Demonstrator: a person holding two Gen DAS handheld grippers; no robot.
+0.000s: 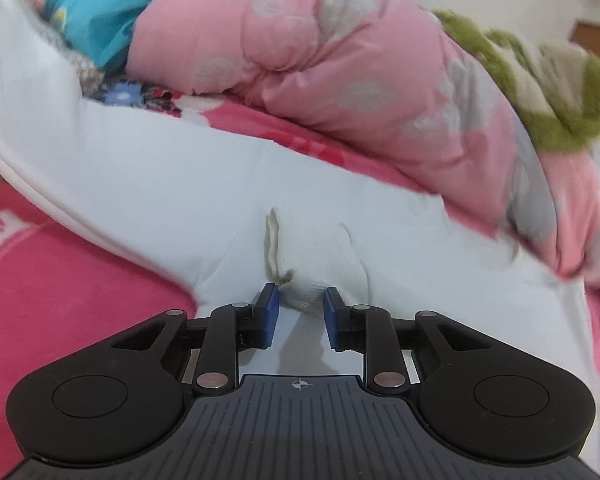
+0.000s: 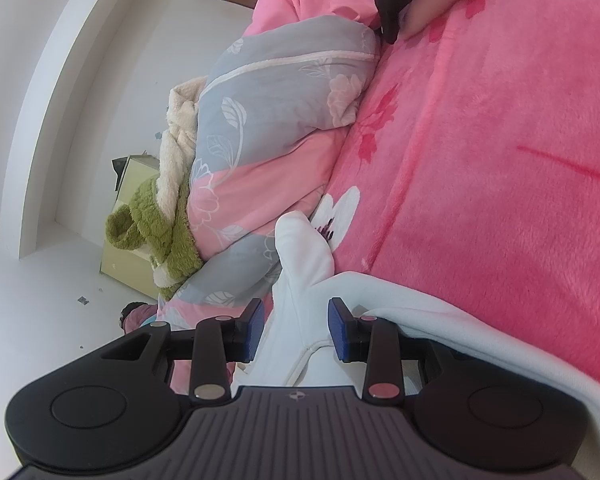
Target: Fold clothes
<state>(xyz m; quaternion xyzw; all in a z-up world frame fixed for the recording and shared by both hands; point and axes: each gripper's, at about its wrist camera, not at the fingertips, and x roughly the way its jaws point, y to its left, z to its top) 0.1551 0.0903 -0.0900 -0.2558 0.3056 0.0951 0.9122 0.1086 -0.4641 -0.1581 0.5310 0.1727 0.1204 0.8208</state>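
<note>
1. Through my left wrist camera, the white cotton garment [image 1: 148, 184] lies spread on the pink fleece bedspread [image 1: 60, 300], directly ahead of my left gripper [image 1: 301, 312].
2. A pinched-up fold of that garment sits between the left gripper's pads, apart from them.
3. Behind the garment lies the pink-and-grey floral quilt [image 1: 340, 80], with the green fuzzy plush throw [image 1: 540, 92] at its far right.
4. On the right wrist view, a bunch of the garment [image 2: 300, 264] runs between the pads of my right gripper [image 2: 296, 330]; the bedspread [image 2: 500, 140] lies right, the quilt [image 2: 260, 140] left.
</note>
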